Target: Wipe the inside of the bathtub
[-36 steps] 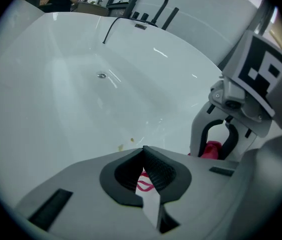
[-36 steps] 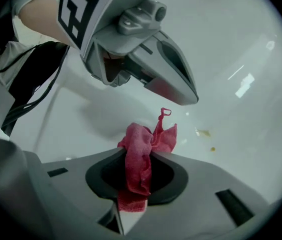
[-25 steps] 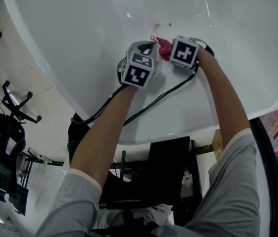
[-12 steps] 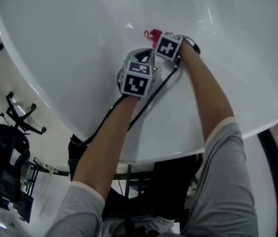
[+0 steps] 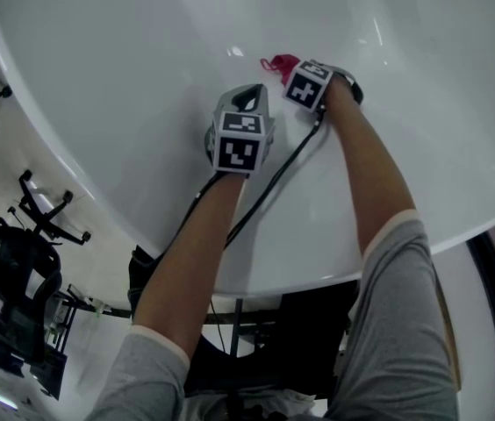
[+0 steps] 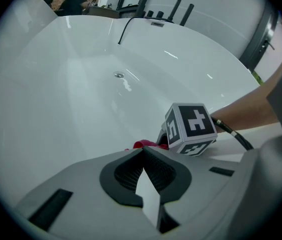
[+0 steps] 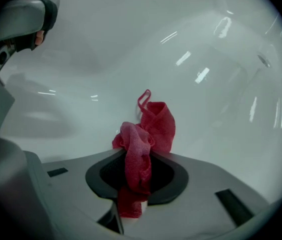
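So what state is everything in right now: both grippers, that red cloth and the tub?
Left gripper: shut, holding nothing, held above the tub's inner wall.
Right gripper: shut on the red cloth.
Red cloth: bunched up, pinched at its middle, its top sticking out past the gripper.
Bathtub: white and glossy, no standing water visible.
Drain: too small to tell whether it is open or plugged.

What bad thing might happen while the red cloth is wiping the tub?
The red cloth is only a small bunch pinched in the right tool, so it might slip out, or the hard tool might scrape the bathtub. The cables trail over the tub's rim and might snag. The empty left tool is close by and might bump it.
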A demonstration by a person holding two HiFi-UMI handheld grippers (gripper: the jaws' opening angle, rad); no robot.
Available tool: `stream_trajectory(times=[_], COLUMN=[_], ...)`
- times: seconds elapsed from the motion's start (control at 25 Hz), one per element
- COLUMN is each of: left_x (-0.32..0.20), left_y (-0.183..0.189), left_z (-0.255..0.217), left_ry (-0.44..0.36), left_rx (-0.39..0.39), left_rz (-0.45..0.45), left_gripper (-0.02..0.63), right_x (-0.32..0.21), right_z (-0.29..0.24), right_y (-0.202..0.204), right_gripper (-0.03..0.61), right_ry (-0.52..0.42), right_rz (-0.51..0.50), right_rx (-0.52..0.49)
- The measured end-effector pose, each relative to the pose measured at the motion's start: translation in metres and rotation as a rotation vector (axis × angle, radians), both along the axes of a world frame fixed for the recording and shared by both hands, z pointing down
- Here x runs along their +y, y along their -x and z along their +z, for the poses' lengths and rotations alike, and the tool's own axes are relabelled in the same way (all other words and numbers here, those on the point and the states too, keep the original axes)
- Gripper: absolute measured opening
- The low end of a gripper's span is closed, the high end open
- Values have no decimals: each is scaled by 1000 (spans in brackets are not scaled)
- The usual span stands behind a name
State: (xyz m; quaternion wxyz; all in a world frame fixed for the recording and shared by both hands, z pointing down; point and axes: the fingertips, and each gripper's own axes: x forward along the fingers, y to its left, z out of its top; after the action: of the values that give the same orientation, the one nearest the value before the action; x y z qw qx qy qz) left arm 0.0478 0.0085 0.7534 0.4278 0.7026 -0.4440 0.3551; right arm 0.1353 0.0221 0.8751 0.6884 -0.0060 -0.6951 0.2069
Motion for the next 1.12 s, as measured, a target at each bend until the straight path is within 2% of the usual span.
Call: stream_trajectory(times=[0.16,0.36,0.48,0.84,1.0,1.12], left_x=[-3,-21,-33,-64,-65,-64], left_y=[0,2,9,38,47,49], left_z=[3,7,7,6,5,6], left_ry=[-2,-19,-31,-53,-61,-60], left_rx=[4,0,-12,-49,-62,-70], left_rz=[5,16,16,-29,-34,-32], left_gripper=[5,5,5,5,5,5], right_x=[-23,-53,-49,19,24,3], right_z=[5,9,7,7,10,14], right_y=[-32,-69,-63,54,72,59], right_gripper=[86,91,87,87,89,89], right_ry=[-100,-195,-205,-84,-74,-119], right_rz=[17,111,68,-141,-143,-103], right_rx=[85,201,244,10,-44,-37])
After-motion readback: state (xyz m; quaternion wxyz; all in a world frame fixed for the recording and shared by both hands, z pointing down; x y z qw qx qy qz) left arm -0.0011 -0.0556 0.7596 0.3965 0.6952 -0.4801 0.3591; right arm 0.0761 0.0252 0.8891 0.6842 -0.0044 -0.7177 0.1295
